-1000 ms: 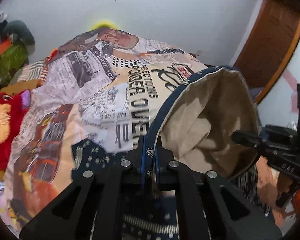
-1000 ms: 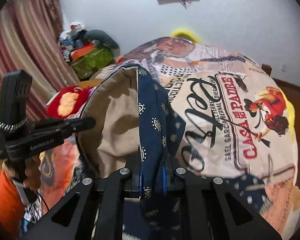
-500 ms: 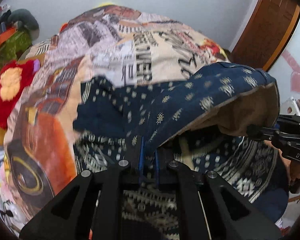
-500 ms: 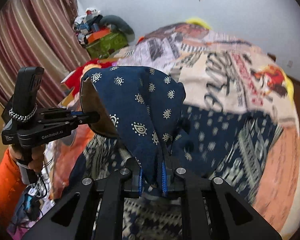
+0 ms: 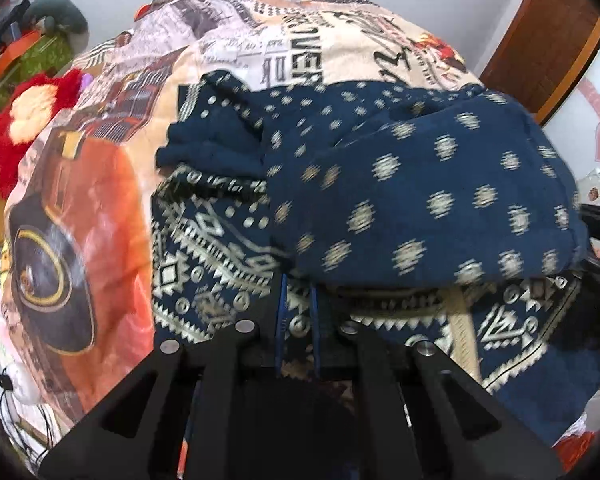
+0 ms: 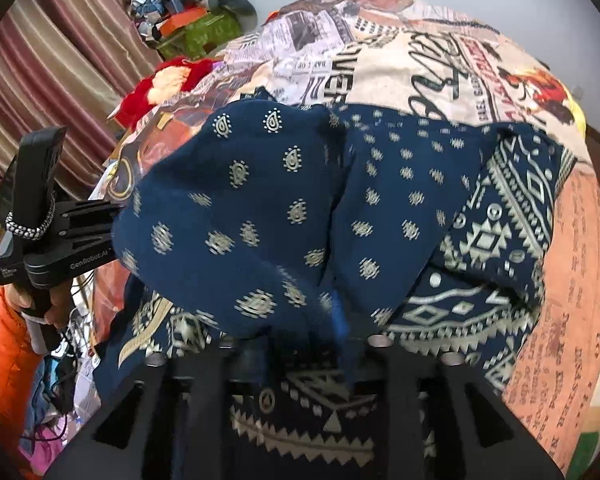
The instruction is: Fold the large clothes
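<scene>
Apparently both the left gripper (image 5: 297, 300) and right gripper (image 6: 300, 340) pinch the navy patterned garment (image 5: 420, 192), its folded edge running sideways between them, just ahead.

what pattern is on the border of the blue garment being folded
Cream geometric bands of diamonds and zigzag triangles on the navy garment, unlike the small scattered motifs on its folded-over part; right wrist view shows it best.

Item count — one navy patterned garment (image 5: 420, 200) lay on one printed bedspread (image 5: 100, 208). Two grippers were present — the left gripper (image 5: 298, 312) and the right gripper (image 6: 342, 332). One red plush toy (image 5: 32, 120) and one green box (image 6: 204, 32) were also visible.
</scene>
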`<state>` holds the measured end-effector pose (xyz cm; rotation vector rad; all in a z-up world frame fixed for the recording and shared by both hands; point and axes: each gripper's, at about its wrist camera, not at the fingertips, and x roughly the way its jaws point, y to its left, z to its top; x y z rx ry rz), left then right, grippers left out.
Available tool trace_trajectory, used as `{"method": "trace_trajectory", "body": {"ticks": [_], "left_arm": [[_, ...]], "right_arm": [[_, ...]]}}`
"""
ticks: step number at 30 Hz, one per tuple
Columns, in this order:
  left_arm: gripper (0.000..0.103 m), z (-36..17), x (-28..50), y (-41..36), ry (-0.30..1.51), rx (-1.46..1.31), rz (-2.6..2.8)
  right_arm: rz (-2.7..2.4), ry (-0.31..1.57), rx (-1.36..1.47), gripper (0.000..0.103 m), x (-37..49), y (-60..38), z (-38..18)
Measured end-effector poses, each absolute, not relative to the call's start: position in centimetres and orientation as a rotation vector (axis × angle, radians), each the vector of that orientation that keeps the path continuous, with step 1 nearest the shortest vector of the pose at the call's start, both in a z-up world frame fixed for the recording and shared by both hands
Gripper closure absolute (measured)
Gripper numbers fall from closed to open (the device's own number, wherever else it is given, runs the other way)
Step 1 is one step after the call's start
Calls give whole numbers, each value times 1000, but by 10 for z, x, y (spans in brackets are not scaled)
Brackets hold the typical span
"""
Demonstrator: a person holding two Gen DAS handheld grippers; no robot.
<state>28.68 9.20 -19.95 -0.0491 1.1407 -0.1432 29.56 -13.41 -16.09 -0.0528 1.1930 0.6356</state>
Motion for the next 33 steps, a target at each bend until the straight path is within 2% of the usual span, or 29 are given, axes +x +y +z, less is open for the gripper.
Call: {"method": "trace_trajectory", "body": {"ticks": [1,2,6,10,15,20,21,23,24,33], "left_arm": [[94,-201,283,94,1145,-42,-130],[94,-202,281,96,1147,-38,-124],[94,-191,270,101,1116,27,-70],[93,-157,265,104,1029,65,-56],[68,-119,280,102,939,12,-84],[64,-95,315,76,886,18,-135],[60,-93,320,70,882,22,-148],[52,-92,334,55,876,33,-179],[51,-94,338,49,878,39,-191],[51,-153,350,23,1031,48,-265]], "right_arm": [[645,1188,-48,37,291,-135,-160],[652,1174,-53,35,287,-136,-158],[671,1135,-132,34,273,-134,-151],[671,1106,-117,34,270,-144,-136],[657,1024,-44,34,278,-162,-102],[608,936,-15,29,299,-165,-75],[602,928,-13,28,304,-164,-74],[596,928,1,27,316,-163,-73],[592,935,12,27,321,-162,-75],[583,1113,22,27,345,-141,-136]]}}
